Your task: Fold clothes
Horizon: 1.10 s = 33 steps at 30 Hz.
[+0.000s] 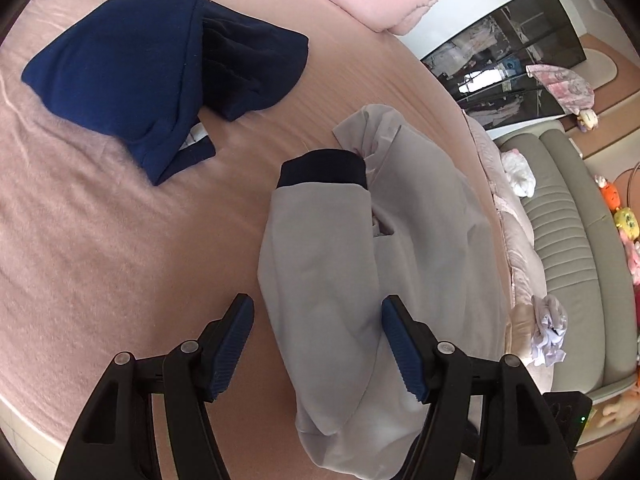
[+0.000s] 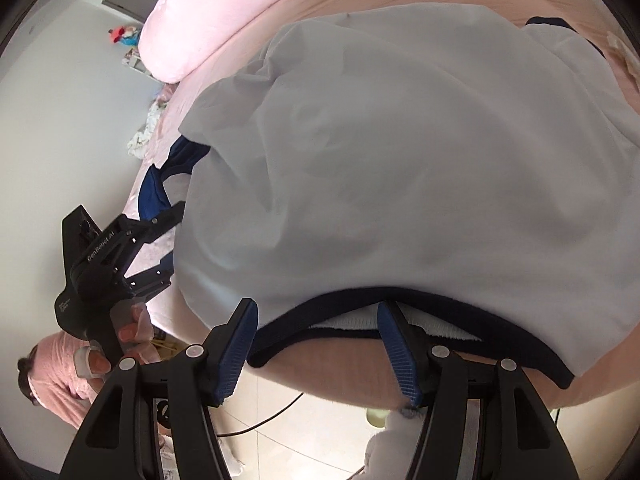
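- Our left gripper hangs over the grey sweatshirt, fingers apart, not clamping.
- Our right gripper sits at its navy hem, fingers apart too.
- Navy garment lies apart on the pink bed.

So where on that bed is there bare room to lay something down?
Bare sheet lies below the navy garment, left of the grey sweatshirt. A narrower strip runs between the two. The bed's right edge, under the sweatshirt, is crowded.
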Available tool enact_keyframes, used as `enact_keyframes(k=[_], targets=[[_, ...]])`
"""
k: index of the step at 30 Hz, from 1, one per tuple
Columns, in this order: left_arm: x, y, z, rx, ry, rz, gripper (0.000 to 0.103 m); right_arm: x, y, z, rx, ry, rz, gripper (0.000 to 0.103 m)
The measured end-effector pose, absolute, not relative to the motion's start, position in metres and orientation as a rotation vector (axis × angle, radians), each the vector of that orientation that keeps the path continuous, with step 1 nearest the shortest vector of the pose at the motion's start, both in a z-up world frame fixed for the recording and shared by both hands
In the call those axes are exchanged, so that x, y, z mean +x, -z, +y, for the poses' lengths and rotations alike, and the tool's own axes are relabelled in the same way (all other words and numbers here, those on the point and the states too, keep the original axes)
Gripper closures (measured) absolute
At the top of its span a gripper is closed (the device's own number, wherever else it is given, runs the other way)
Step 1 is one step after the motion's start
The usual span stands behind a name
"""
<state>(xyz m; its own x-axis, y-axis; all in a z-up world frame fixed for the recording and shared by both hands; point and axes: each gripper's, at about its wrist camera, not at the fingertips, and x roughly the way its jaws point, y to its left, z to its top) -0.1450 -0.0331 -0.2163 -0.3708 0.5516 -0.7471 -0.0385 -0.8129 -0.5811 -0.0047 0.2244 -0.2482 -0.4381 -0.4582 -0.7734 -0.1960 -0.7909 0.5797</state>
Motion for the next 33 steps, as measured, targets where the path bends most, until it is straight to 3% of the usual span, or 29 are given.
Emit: enact_keyframes(k=[5, 13, 14, 16, 17, 19, 24, 33], targets=[[-0.149, 0.217, -0.030, -1.495, -2.237, -0.682, 0.039, -0.010, 0.252, 0.222, 1.590, 2.343, -0.939, 0.041], [-0.152, 0.219, -0.028, -1.464, -2.260, -0.719, 0.041, -0.002, 0.257, 0.244, 1.546, 2.401, -1.165, 0.042], [-0.151, 0.218, -0.027, -1.437, -2.275, -0.713, 0.062, -0.002, 0.258, 0.247, 1.538, 2.408, -1.190, 0.043], [-0.146, 0.217, -0.025, -1.404, -2.319, -0.662, 0.088, -0.003, 0.258, 0.249, 1.540, 2.449, -1.180, 0.069], [-0.144, 0.216, -0.023, -1.406, -2.345, -0.625, 0.089, -0.005, 0.258, 0.248, 1.578, 2.488, -1.127, 0.092], [-0.139, 0.214, -0.024, -1.382, -2.397, -0.581, 0.094, -0.008, 0.259, 0.243, 1.641, 2.504, -1.066, 0.096], [-0.130, 0.210, -0.041, -1.371, -2.475, -0.573, 0.094, -0.006, 0.250, 0.235, 1.652, 2.641, -0.950, 0.099], [-0.116, 0.202, -0.056, -1.354, -2.503, -0.498, 0.094, 0.001, 0.243, 0.240, 1.695, 2.740, -0.931, 0.099]])
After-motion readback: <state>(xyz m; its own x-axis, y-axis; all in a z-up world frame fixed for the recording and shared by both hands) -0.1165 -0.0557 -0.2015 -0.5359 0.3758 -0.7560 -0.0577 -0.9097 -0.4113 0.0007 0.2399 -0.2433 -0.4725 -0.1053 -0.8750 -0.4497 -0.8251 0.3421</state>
